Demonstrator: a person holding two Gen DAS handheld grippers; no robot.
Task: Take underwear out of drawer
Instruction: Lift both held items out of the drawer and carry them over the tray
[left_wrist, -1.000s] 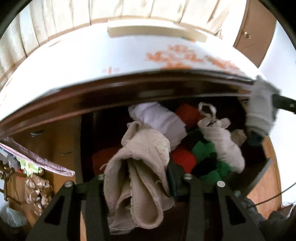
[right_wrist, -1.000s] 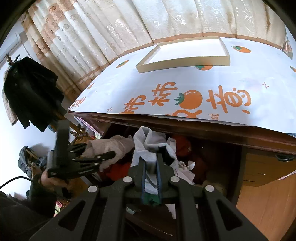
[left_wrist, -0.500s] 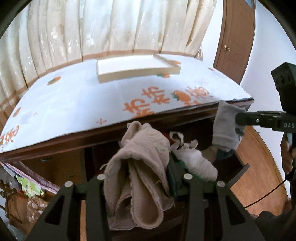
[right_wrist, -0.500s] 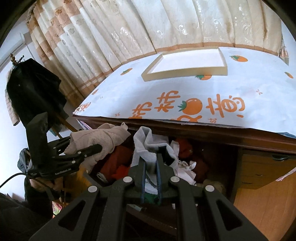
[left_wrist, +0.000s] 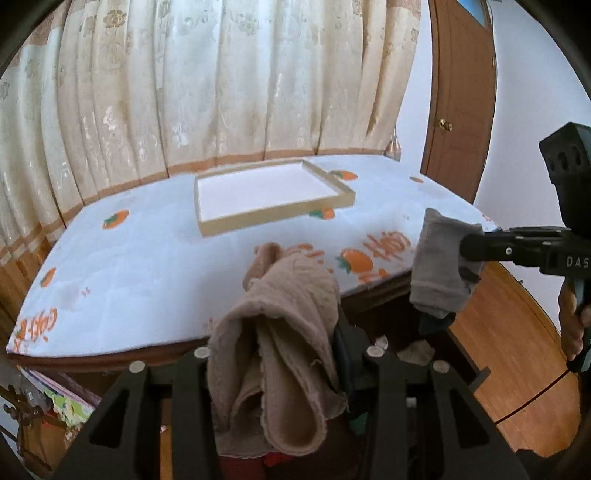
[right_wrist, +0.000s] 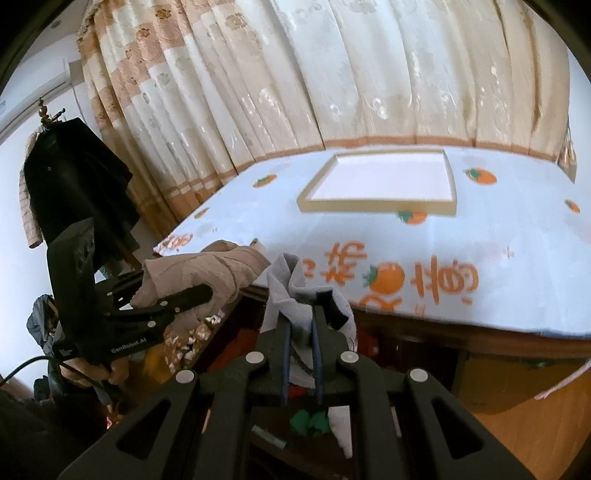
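Cream curtains (right_wrist: 332, 74) hang behind a surface (left_wrist: 147, 258) covered in a white cloth printed with oranges, and a shallow tray (left_wrist: 269, 195) sits on it near the back. Below its front edge the drawer (left_wrist: 461, 354) stands open, with red and green cloth showing inside. The left tool (left_wrist: 284, 354) is clenched on a beige piece of underwear (left_wrist: 280, 325), lifted above the surface's edge. The right tool (right_wrist: 301, 325) grips a grey piece of underwear (right_wrist: 288, 291) at about the same height, just beside the beige one. From where I stand, both garments look clear of the drawer, so the lifting is done. What seems left is setting them down, perhaps in the tray, and fetching whatever else is in the drawer.
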